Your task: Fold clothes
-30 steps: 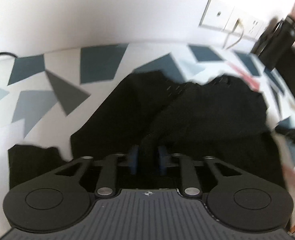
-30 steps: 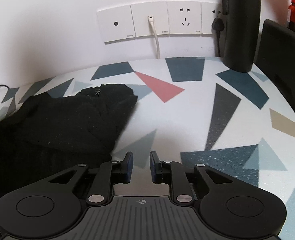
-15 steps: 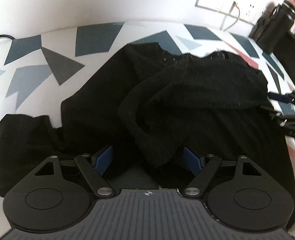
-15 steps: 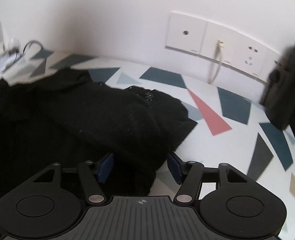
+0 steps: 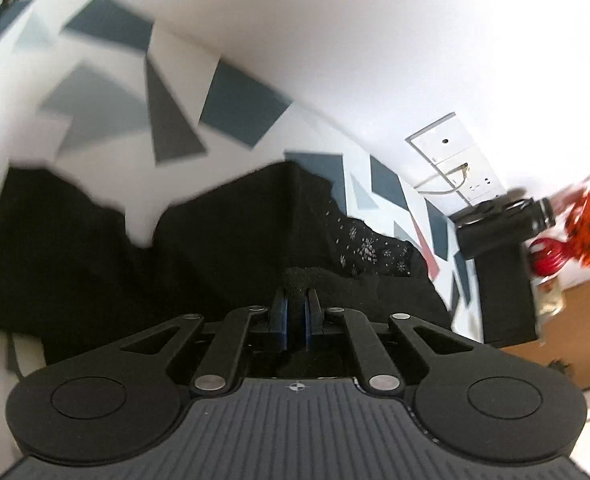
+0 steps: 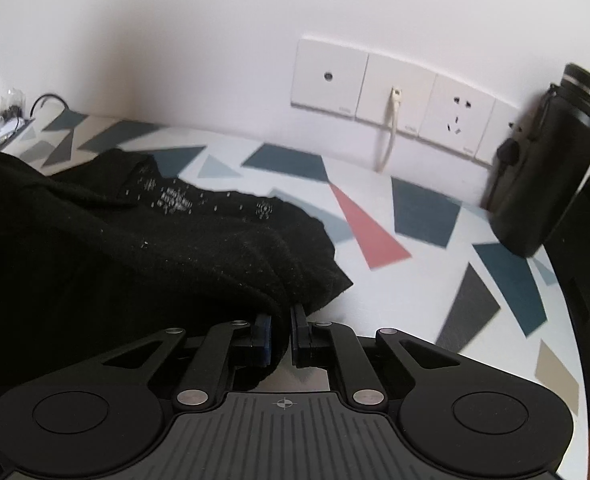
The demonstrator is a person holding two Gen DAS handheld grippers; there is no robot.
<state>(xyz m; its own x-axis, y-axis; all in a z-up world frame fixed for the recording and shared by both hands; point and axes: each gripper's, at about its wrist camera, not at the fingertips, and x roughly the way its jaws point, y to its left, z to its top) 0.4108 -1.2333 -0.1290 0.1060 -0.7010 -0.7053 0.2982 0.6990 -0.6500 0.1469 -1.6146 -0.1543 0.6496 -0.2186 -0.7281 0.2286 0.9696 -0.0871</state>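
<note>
A black knitted sweater point(image 5: 183, 248) with small white snowflake marks lies spread and partly folded on a white table with coloured triangles point(image 5: 167, 120). My left gripper point(image 5: 295, 304) is shut on a bunched fold of the sweater, which sticks up between the fingers. In the right wrist view the sweater point(image 6: 167, 240) fills the left half. Its near edge is pinched in my right gripper point(image 6: 281, 322), which is shut on it close to the tabletop point(image 6: 415, 280).
A black flask point(image 6: 551, 160) stands at the back right against the wall, beside wall sockets point(image 6: 399, 84) with a white cable plugged in. A dark box point(image 5: 499, 292) and red flowers point(image 5: 587, 224) sit to the right. Cables lie at the far left corner point(image 6: 11, 120).
Both grippers were open over the sweater half a second ago and have now shut on its fabric. The left view has tilted and swung.
</note>
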